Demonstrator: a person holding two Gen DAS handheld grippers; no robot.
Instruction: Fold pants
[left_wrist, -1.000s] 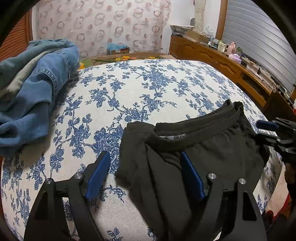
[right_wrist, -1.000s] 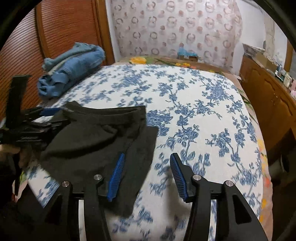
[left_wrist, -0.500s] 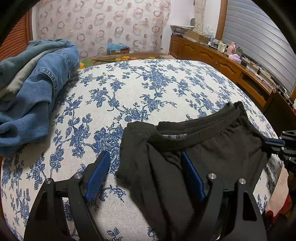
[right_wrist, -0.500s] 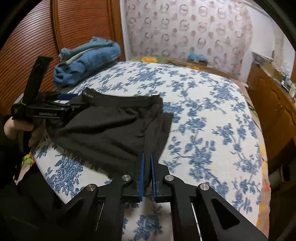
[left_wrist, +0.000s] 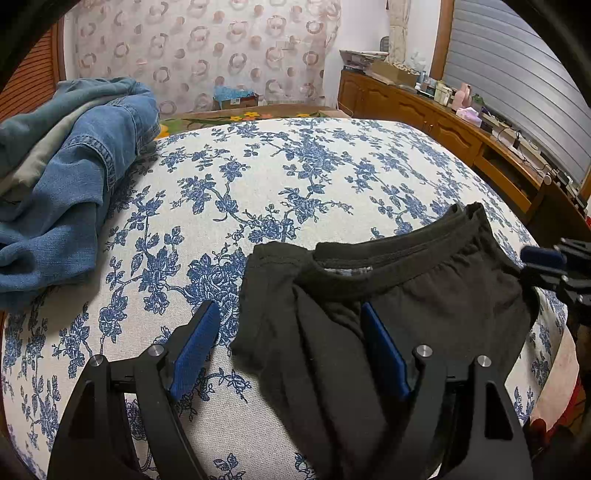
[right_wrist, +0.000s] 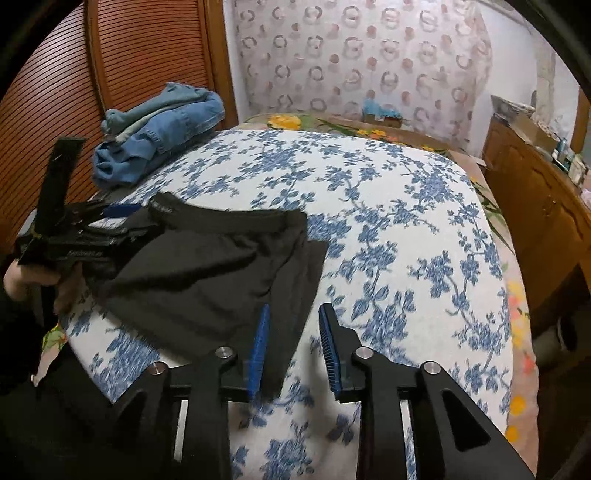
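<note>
Your left claw (left_wrist: 288, 354) is wide apart over the black shorts (right_wrist: 221, 280). Your right claw (right_wrist: 291, 350) is opening, empty. No writing is readable.

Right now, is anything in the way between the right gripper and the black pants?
No. The right gripper, its jaws opening, sits right at the black pants' edge on the flowered bedspread. The jeans pile lies far off.

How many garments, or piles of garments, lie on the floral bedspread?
2: black pants near the front edge, between both hand-held grippers, and a denim pile at the far left corner. The pile holds several pieces; more may be hidden inside.
</note>
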